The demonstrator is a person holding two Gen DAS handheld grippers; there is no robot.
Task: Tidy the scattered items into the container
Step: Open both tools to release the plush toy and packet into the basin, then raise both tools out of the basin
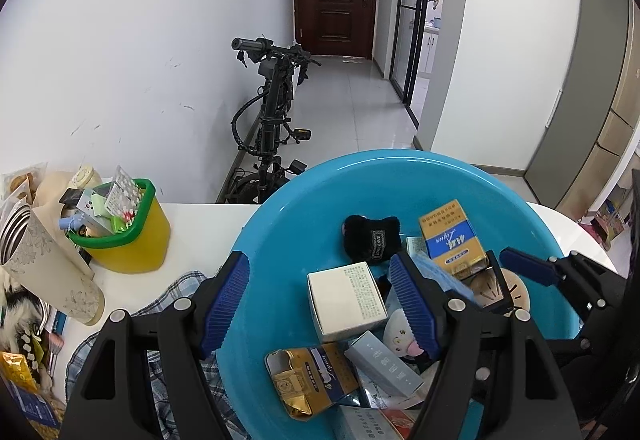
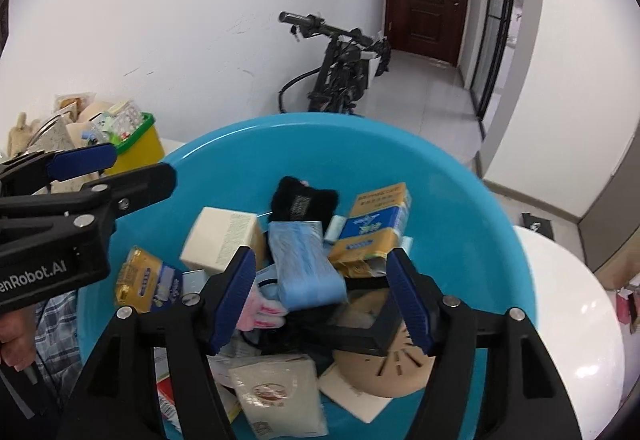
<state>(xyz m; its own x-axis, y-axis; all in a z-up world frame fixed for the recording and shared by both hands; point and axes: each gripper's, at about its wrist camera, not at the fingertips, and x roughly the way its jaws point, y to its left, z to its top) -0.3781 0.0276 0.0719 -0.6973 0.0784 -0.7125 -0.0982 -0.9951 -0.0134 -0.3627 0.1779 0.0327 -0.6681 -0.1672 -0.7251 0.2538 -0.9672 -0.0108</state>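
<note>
A round blue basin (image 1: 400, 176) stands on the white table, heaped with small things: a white box (image 1: 346, 300), a black fluffy item (image 1: 370, 236) and a yellow-and-blue box (image 1: 452, 240). My left gripper (image 1: 320, 304) hangs open over the basin's left side, its left finger at the rim and its pads touching nothing. My right gripper (image 2: 322, 298) is open over the basin (image 2: 320, 128). A light blue pack (image 2: 304, 264) lies loose on the heap between its fingers, clear of both pads. A beige round disc (image 2: 384, 372) lies below its right finger.
A yellow bin with a green rim (image 1: 132, 240), stuffed with small packets, stands left of the basin. A checked cloth (image 1: 168, 292) lies under the basin's left edge. Cups and clutter crowd the table's far left. A black bike (image 1: 272, 112) leans on the wall behind.
</note>
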